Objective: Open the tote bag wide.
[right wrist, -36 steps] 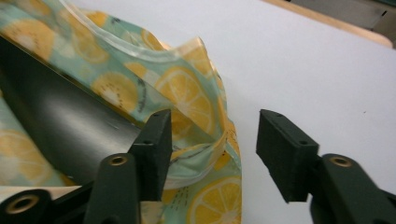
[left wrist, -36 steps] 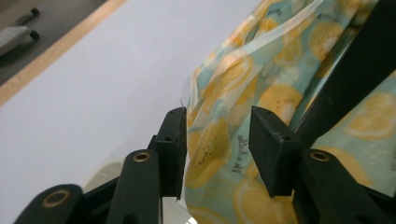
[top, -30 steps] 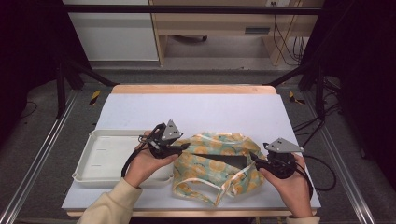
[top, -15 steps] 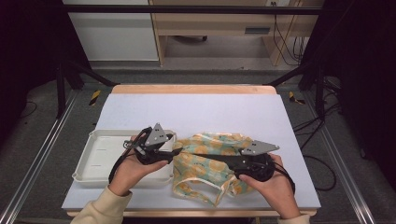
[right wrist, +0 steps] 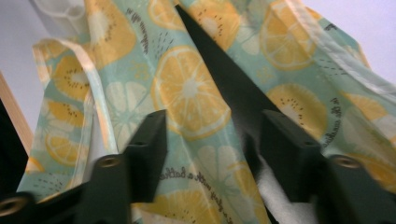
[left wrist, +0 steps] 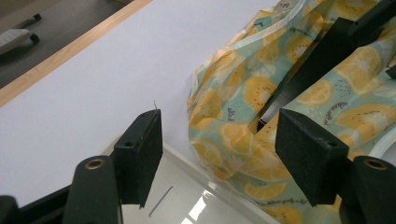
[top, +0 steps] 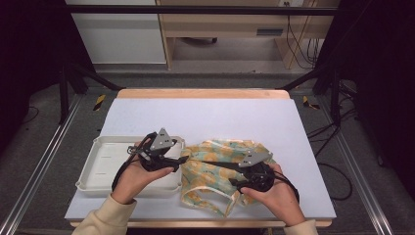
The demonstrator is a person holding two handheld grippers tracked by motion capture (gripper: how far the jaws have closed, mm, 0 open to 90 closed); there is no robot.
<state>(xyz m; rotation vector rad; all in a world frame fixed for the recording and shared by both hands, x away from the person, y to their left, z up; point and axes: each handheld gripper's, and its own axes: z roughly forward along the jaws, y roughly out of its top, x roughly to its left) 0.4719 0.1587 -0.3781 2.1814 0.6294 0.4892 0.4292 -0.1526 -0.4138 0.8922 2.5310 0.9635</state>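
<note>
On the left of the table (top: 147, 110) sat one white plastic tray (top: 105, 166), empty, its right edge just touching the cloth. Over that edge the left gripper (top: 182, 160) hovered with its jaws spread wide and nothing between them, their tips at the near fringe of the fruit-print fabric bag (top: 215, 166). The bag, a single one with oranges and kiwis on pale green, lay crumpled right of the tray, toward the front of the table, one white-edged strap (top: 208, 196) looping out at the front. Over it the right gripper (top: 233, 182) pressed low, jaws parted with a fold of cloth bulging up between them but not pinched.

The risk, I judged, was a thin bite: soft layers could slip out once lifted, or one jaw might catch the strap alone and let the rest sag. The left gripper might also nip the tray's rim together with the fabric and drag the tray along.

Count: one tray, one bag, two grippers.
</note>
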